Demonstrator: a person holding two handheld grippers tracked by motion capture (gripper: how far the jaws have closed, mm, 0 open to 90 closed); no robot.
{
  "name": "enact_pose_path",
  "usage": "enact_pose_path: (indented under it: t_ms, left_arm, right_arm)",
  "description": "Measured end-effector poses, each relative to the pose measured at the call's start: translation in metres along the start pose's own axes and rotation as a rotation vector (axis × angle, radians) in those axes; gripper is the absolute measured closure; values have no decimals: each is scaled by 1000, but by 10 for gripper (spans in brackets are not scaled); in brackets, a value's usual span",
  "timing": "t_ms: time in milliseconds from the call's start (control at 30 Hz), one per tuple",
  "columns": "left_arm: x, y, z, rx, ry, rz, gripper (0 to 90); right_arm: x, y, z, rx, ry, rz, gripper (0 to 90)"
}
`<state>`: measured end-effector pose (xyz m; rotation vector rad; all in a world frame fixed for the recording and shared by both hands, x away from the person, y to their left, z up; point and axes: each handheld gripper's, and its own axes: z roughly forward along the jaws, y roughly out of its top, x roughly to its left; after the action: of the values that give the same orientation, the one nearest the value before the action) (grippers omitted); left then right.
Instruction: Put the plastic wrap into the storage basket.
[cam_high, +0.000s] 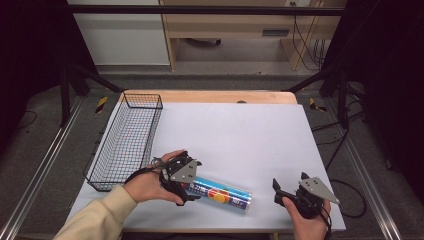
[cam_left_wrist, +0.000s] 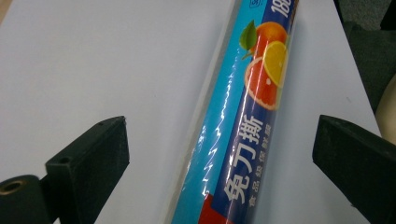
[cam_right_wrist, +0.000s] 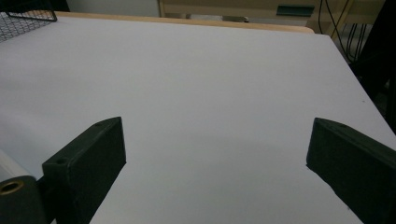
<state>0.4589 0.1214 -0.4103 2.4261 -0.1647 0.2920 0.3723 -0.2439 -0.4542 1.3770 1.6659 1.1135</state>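
So the main thing here is a roll of cling film (cam_high: 220, 193) in its blue printed wrapper, lying flat on the white counter (cam_high: 240, 135) near the front edge, a bit left of center. It runs roughly left to right, with its far end angled slightly toward the person. Up close in the left gripper view the roll (cam_left_wrist: 233, 140) has orange and grapefruit slices printed on it, plus white Chinese characters on a darker blue stripe and a patch of red near the bottom.

The left gripper (cam_high: 186, 186) is right at the roll's left end, held by the left hand (cam_high: 147, 184) coming out of a cream sleeve (cam_high: 97, 217). Its jaws are wide apart, one on either side of the roll, and neither is touching it. The roll just sits in the gap between them on the counter.

The right gripper (cam_high: 285, 192) is over at the front right of the counter, well apart from the roll, in the right hand (cam_high: 307, 222). Its jaws are spread wide too, with nothing but bare white counter between them.

There's also a black wire basket (cam_high: 126, 142) along the left side of the counter, long side running front to back. It looks empty as far as I can tell through the mesh. Its corner (cam_right_wrist: 25, 18) pokes into the top left of the right gripper view.
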Motion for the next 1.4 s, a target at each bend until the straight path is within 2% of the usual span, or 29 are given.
enact_pose_path:
  t_ms: [233, 433, 467, 667, 733, 967, 1400]
  left_arm:
    - [4, -6, -1, 12, 3, 10, 70]
    - [5, -5, 0, 19, -19, 10, 65]
    - [5, -5, 3, 24, -32, 2, 71]
    - [7, -6, 12, 71, -53, 18, 73]
    - [8, -7, 15, 62, -58, -3, 72]
    - [9, -12, 24, 88, -95, -3, 72]
    - [9, -14, 35, 119, -119, 3, 103]
  right_arm:
    - [2, 1, -2, -16, 0, -27, 90]
    - [3, 2, 1, -4, 19, -22, 92]
    - [3, 2, 1, -1, 21, -20, 92]
    - [3, 1, 2, 10, 33, -12, 91]
    - [3, 1, 3, 11, 35, -12, 91]
    - [4, 1, 3, 13, 40, -12, 91]
    - [5, 1, 4, 21, 46, -8, 90]
